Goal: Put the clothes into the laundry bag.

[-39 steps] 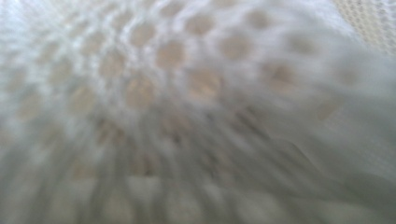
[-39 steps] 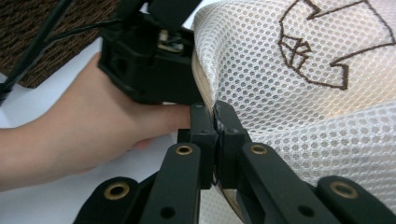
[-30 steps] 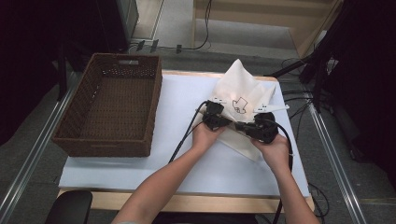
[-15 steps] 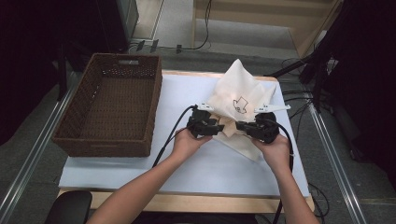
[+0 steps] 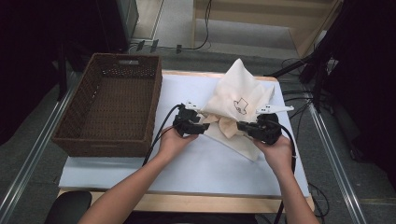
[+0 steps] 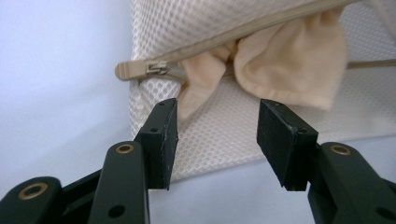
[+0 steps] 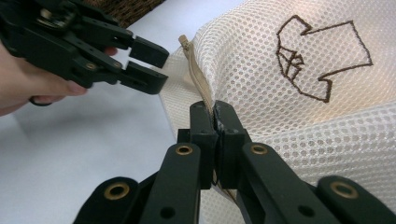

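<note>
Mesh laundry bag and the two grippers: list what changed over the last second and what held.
The left gripper drew back leftward from beside the right gripper to the zipper end of the mesh laundry bag; it is open, with peach cloth spilling from the opening ahead of it. The right gripper stays clamped on the zipper edge. Bag and wicker basket have not moved.

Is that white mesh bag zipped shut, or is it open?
Open. The mesh bag gapes below its zipper, and peach cloth spills out through the gap. The right tongs pinch the zipper edge.
</note>
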A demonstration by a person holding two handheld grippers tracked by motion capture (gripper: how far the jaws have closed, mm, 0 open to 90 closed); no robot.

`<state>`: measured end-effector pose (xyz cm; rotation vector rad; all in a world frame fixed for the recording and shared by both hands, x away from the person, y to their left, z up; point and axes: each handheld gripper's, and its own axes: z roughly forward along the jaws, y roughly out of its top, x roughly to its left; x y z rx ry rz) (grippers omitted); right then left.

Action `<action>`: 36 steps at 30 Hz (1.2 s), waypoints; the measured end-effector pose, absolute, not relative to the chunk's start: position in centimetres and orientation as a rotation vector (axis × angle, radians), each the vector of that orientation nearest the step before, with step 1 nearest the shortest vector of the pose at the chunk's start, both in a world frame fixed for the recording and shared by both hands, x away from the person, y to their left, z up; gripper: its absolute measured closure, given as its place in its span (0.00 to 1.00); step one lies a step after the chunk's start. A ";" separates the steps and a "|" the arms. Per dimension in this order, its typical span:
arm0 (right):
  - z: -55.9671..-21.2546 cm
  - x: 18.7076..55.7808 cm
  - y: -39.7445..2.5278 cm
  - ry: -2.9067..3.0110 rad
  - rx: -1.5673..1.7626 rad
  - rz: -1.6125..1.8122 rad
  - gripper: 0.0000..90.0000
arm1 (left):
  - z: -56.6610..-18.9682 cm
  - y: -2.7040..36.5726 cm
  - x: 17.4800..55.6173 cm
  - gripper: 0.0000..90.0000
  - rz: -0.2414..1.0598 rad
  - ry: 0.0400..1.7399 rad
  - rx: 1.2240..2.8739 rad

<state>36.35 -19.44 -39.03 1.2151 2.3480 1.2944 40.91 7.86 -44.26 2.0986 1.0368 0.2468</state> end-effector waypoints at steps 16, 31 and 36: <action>-39.0 36.2 -19.4 2.358 1.211 1.300 0.99 | -46.7 6.2 42.6 0.82 0.319 1.076 2.149; -39.2 36.4 -19.3 2.360 1.213 1.304 0.99 | -43.9 5.0 42.0 1.00 0.182 0.987 2.061; -39.2 36.4 -19.5 2.356 1.219 1.305 0.99 | -44.3 5.3 41.8 0.93 0.241 0.971 2.088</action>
